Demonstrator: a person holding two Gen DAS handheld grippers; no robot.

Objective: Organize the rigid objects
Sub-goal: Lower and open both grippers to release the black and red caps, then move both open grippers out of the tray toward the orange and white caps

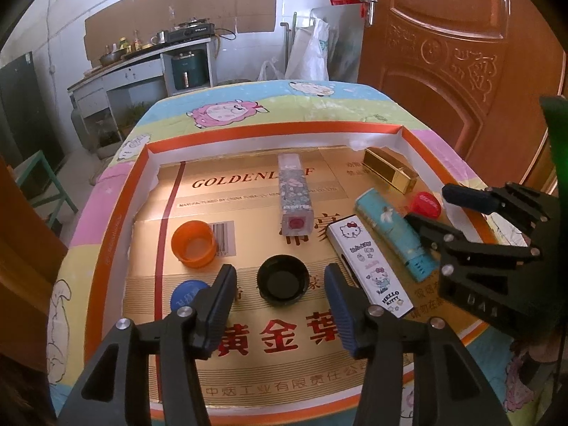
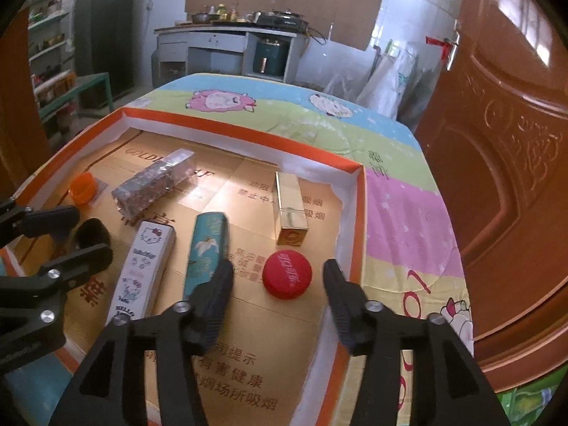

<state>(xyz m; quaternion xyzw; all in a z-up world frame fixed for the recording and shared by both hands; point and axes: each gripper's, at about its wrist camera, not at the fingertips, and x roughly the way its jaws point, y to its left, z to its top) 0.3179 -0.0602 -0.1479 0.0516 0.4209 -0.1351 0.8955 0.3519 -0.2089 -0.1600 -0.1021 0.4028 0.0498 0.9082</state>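
A shallow gold cardboard tray with an orange rim (image 1: 248,131) lies on the table. My left gripper (image 1: 279,271) stands open with a black cap (image 1: 282,282) lying between its fingers, the pads clear of it. My right gripper (image 2: 278,266) is open around a red cap (image 2: 287,275), also untouched. Between the two caps lie a Hello Kitty box (image 1: 369,266) and a teal box (image 1: 394,234), side by side. A floral box (image 1: 296,195) rests mid-tray and a gold box (image 1: 388,170) at the far right corner. An orange cap (image 1: 194,245) and a blue cap (image 1: 186,293) sit to the left.
The tray rests on a pastel cartoon-sheep cloth (image 1: 227,110) covering the table. A brown wooden door (image 2: 514,142) stands close on the right. A kitchen counter (image 2: 227,32) with a stove and a green stool (image 1: 42,177) are beyond the table.
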